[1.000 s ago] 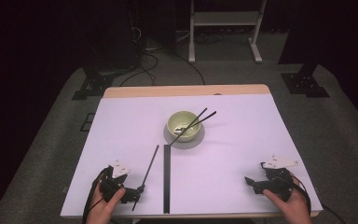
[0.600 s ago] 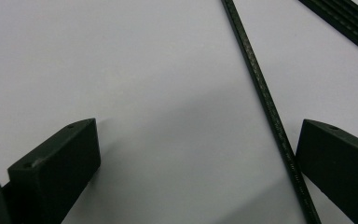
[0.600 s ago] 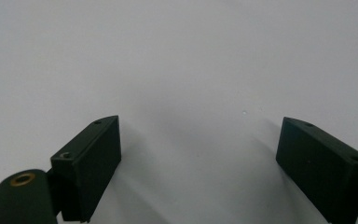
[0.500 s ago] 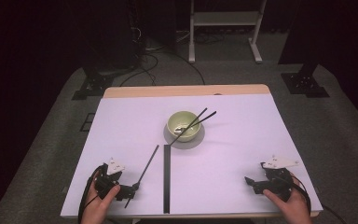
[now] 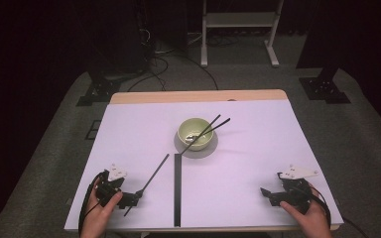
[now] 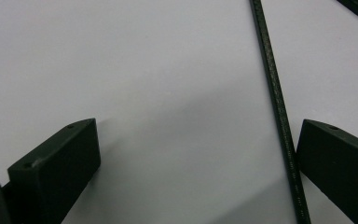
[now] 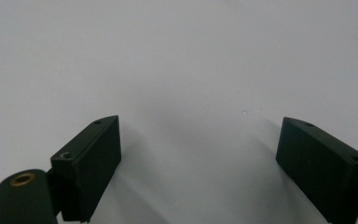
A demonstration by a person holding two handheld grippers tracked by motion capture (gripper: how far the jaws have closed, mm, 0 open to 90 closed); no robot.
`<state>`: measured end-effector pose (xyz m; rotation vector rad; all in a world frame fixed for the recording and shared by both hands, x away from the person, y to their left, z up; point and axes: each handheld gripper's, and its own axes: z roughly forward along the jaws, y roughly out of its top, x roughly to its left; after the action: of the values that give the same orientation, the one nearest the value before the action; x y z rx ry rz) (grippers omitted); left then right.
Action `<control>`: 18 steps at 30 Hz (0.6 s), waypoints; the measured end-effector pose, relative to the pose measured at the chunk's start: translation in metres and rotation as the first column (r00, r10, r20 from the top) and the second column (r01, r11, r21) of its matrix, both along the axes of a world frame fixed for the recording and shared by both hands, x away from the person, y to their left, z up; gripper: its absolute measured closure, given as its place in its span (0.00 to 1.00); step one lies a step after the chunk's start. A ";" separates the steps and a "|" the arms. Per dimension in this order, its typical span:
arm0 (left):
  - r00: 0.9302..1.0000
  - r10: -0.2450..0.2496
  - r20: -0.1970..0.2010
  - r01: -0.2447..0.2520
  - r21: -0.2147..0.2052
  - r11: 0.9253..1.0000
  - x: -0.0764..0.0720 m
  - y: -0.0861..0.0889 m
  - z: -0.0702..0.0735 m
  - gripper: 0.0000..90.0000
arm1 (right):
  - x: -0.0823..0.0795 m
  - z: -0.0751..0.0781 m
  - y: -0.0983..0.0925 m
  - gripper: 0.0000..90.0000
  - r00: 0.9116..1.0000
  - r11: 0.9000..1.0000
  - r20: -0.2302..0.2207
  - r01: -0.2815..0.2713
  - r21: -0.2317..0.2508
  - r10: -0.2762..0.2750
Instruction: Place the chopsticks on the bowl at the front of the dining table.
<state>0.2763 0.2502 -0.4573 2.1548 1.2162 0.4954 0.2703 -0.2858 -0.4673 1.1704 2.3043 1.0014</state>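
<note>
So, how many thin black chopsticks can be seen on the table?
3. Two thin black chopsticks lean in the pale green round bowl. One lies between the open jaws of the left gripper, beside the black strip.

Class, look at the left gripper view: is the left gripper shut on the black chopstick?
No: the left gripper stands open, with the black chopstick lying on the white table between its jaws, near the right one.

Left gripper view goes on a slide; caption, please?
Open left tongs straddle a black chopstick lying on the white table, close beside one jaw.
</note>
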 end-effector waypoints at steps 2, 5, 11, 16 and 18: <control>1.000 0.005 0.001 -0.005 -0.004 1.000 0.002 0.002 0.000 0.00 | 0.000 0.000 0.000 0.14 1.000 1.000 0.001 -0.001 -0.001 0.001; 1.000 0.012 0.002 -0.012 -0.002 1.000 0.005 0.007 0.000 0.00 | 0.000 0.000 0.000 0.14 1.000 1.000 0.001 -0.001 0.000 0.001; 1.000 0.026 0.000 -0.026 -0.005 1.000 0.009 0.013 0.000 0.00 | 0.000 0.000 0.000 0.14 1.000 1.000 0.001 -0.001 0.000 0.001; 1.000 0.029 0.002 -0.029 -0.003 1.000 0.012 0.017 0.000 0.00 | 0.000 0.000 0.000 0.14 1.000 1.000 0.001 -0.001 0.000 0.001; 1.000 0.031 0.003 -0.031 -0.005 1.000 0.012 0.017 0.000 0.00 | 0.000 0.000 0.000 0.14 1.000 1.000 0.001 -0.001 0.000 0.001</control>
<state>0.2884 0.2670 -0.4571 2.1334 1.2496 0.5084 0.2704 -0.2859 -0.4673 1.1689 2.3045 1.0015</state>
